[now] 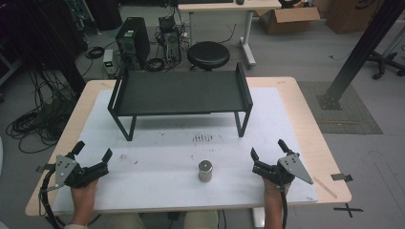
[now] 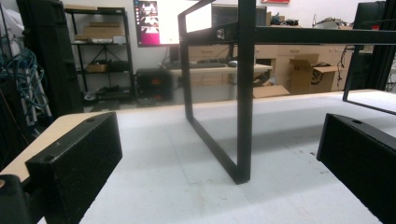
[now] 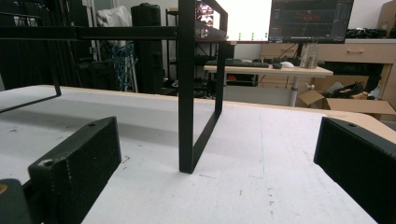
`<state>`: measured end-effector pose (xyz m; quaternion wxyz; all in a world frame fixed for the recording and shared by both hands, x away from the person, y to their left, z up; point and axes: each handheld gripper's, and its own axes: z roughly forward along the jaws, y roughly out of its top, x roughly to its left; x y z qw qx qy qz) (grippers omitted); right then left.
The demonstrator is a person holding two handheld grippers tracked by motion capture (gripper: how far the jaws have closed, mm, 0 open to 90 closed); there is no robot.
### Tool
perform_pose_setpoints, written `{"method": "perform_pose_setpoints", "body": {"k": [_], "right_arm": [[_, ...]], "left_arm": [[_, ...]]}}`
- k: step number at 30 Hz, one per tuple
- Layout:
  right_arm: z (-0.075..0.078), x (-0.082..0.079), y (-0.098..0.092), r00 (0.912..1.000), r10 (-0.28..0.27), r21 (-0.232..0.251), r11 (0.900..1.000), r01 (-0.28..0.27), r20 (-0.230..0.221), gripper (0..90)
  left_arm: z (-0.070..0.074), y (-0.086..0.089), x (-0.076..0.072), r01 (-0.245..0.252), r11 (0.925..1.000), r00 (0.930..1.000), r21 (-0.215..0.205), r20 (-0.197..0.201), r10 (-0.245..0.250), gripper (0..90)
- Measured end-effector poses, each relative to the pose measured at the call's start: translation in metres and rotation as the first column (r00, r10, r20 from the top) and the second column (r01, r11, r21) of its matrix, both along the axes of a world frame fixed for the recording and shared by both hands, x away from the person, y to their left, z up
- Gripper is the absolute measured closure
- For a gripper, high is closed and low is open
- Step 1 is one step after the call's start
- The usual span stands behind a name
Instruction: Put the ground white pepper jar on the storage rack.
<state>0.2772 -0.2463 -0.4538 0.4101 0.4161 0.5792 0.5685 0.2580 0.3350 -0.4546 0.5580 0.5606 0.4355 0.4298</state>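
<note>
2 grippers sat near your edge of the table [image 1: 305,119], and you held 1 in each hand. Your left gripper [image 1: 90,156] had its jaws spread wide, with nothing between them. Your right gripper [image 1: 268,152] was spread wide too, and it held nothing.

The small metal cylinder [image 1: 205,171] stood upright on the white mat [image 1: 157,143], in the gap between your 2 grippers. It was nearer to your right fingers than to your left fingers, but it touched neither of them. Past all your fingertips, farther out on the table, stood the black shelf [image 1: 179,90] on its thin legs. Its top looked bare.

In the left gripper view, 1 leg of the shelf stood just ahead of the left fingers [image 2: 74,163]. In the right gripper view, another leg stood just ahead of the right fingers [image 3: 77,158].

I think the job had hardly started. Nothing was picked up yet, and the cylinder was untouched. You probably had to reach in with 1 gripper, close it on the cylinder, and then carry it, maybe to the shelf.
</note>
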Motion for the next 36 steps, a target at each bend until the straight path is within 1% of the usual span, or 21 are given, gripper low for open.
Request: {"method": "perform_pose_setpoints", "body": {"k": [16,27,30,33,36], "right_arm": [[-0.0001,-0.0003,-0.0001,1.0000,0.001,0.000,1.000,-0.001,0.005,0.0],[0.0002,-0.0005,0.0009,1.0000,0.000,-0.010,1.000,0.000,0.007,0.0],[0.0003,-0.0006,-0.0001,1.0000,0.004,-0.002,1.000,-0.004,0.008,0.0],[0.0011,-0.0002,-0.0002,0.9999,0.012,0.015,1.000,-0.011,-0.007,0.0],[0.0033,0.0004,0.0018,0.9997,0.020,0.004,1.000,-0.020,-0.014,0.0]], "left_arm": [[0.0000,-0.0001,0.0001,0.000,1.0000,1.0000,0.001,-0.001,0.000,0.4],[0.0001,-0.0002,0.0003,0.000,1.0000,1.0000,0.000,-0.002,0.000,0.4],[0.0002,-0.0002,0.0004,0.000,1.0000,1.0000,0.002,-0.003,0.000,0.5],[0.0002,-0.0002,0.0004,0.000,1.0000,1.0000,0.003,-0.004,0.000,0.4],[0.0002,-0.0002,0.0004,0.000,1.0000,1.0000,0.002,-0.004,0.000,0.5]]}}
